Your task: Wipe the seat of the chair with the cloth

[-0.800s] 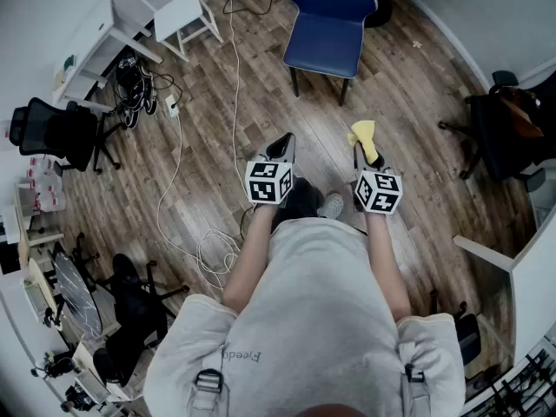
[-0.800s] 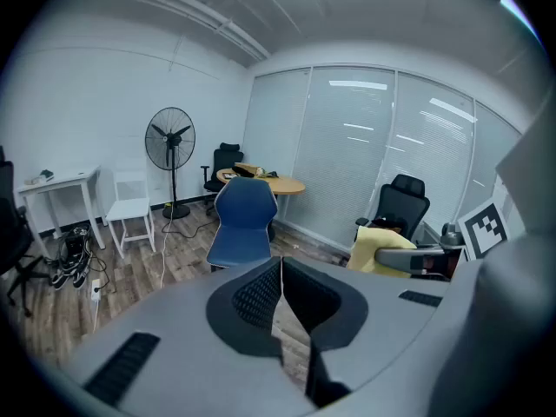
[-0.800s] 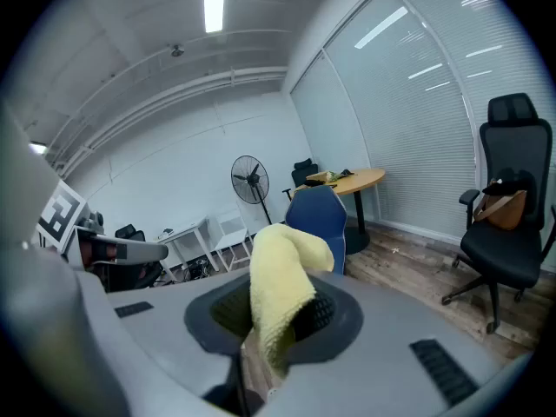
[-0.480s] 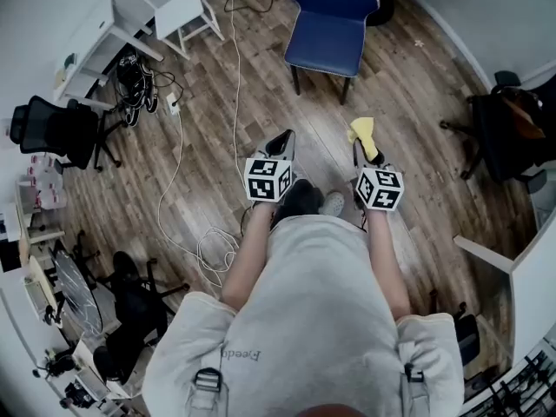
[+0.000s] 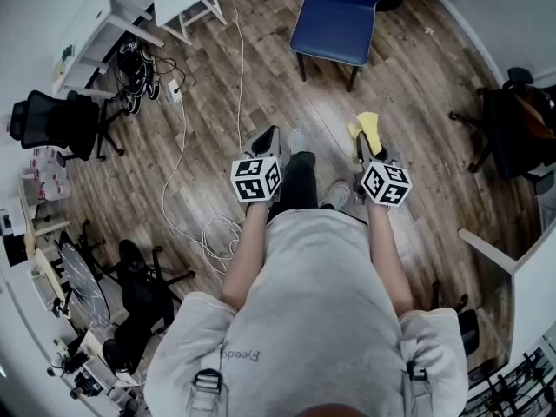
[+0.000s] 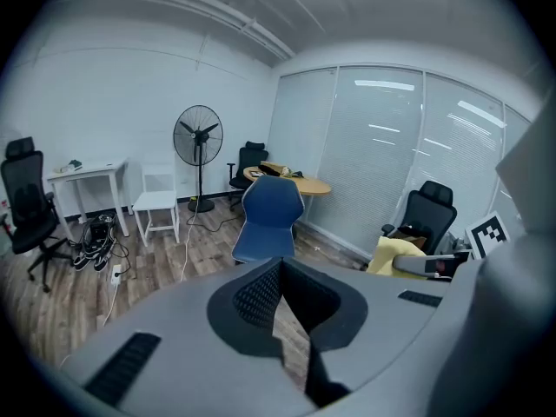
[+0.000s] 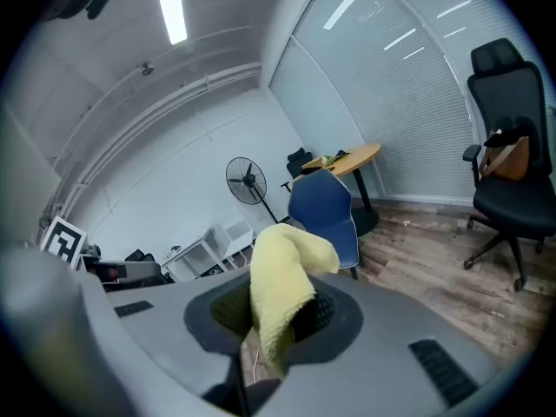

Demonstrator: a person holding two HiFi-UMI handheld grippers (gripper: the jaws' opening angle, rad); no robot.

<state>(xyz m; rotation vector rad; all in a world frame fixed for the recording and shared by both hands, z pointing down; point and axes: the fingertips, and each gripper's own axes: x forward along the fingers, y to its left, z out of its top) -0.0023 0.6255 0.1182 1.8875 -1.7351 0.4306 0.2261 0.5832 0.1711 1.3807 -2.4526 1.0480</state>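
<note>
**A:** ok so where's the cloth [image 7: 281, 278] hanging out right now?

**B:** It's sitting in the right gripper [image 5: 363, 149]. The jaws are clamping down on it. In the right gripper view a yellow fold is sticking up out of the tips and flopping over toward the right. From the head view it's poking out past the far end of that gripper, over the wooden floor [image 5: 217, 94].

**A:** and the other one's doing anything?

**B:** Nah, the left gripper [image 5: 266, 137] is carrying nothing. Its jaws are meeting at the tips, with just a sliver of floor showing lower down between them. The person is holding it out level with the right one, just to the left.

**A:** what about the chair?

**B:** The blue chair [image 5: 339, 20] is standing at the far side of the room, well apart from both grippers and a bit nearer the right one's line. Its seat [image 5: 332, 40] is facing up and nothing is lying on it. The cloth isn't touching it at all. A white cable [image 5: 179, 159] is trailing across the floor on the left.
</note>
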